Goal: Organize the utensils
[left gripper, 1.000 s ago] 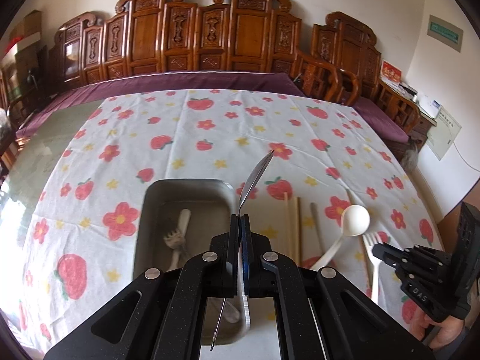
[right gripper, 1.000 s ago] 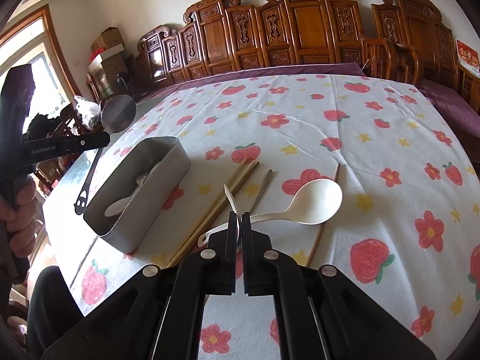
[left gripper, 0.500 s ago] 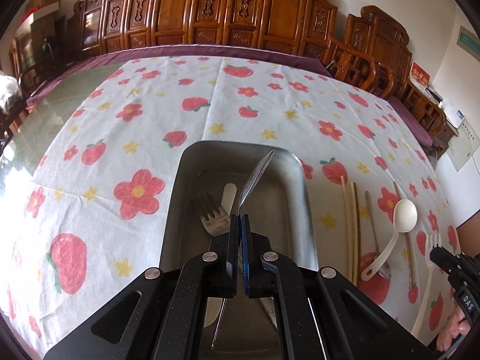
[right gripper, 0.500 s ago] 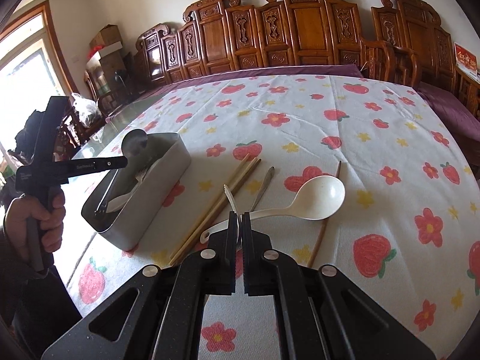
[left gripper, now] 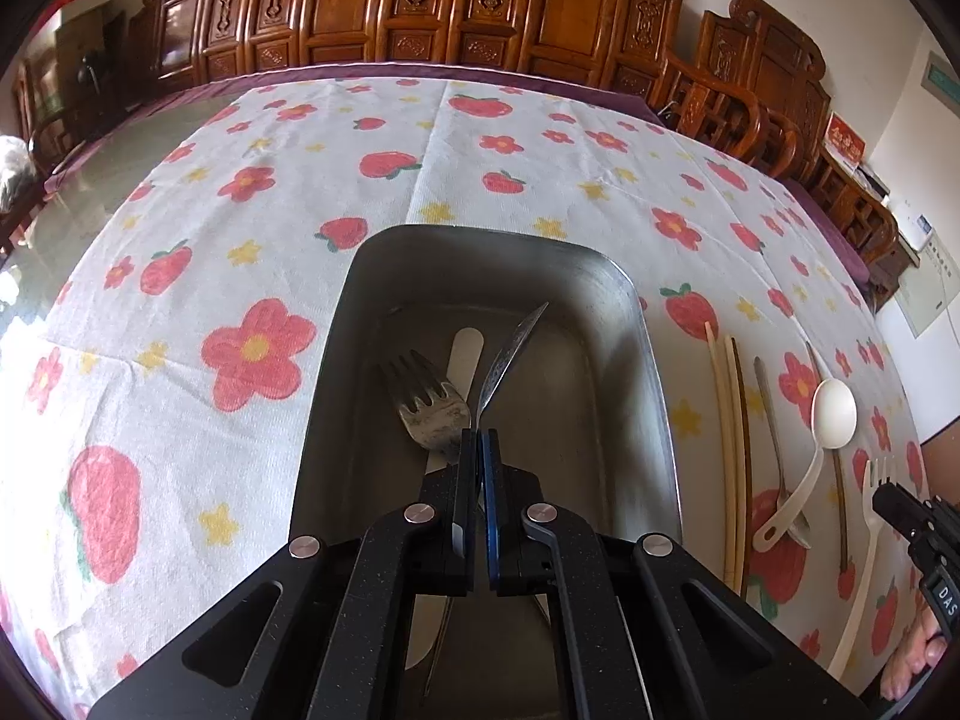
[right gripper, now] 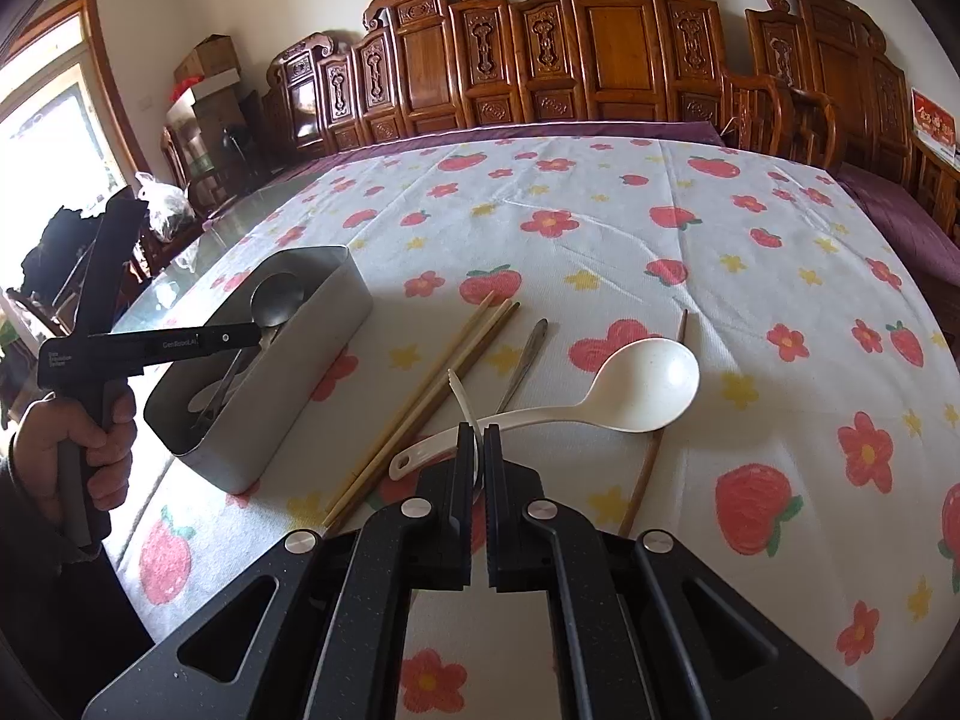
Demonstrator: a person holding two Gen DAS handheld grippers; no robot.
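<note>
Grippers each clamp one utensil: left gripper (left gripper: 478,441) dangles a metal spoon (right gripper: 275,299) over the steel tray (left gripper: 630,306) for release, right gripper (right gripper: 478,438) pinches a white plastic fork (right gripper: 463,399) near the worktop's front edge.

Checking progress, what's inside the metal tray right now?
In the tray: a metal fork, a white handle and the spoon the left tool holds. The tool hides the near end.

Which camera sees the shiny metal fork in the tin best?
The left wrist view: it looks straight down into the grey metal tin, so the metal fork shows its tines plainly. In the right wrist view, the tin's wall and left gripper hide it.
</note>
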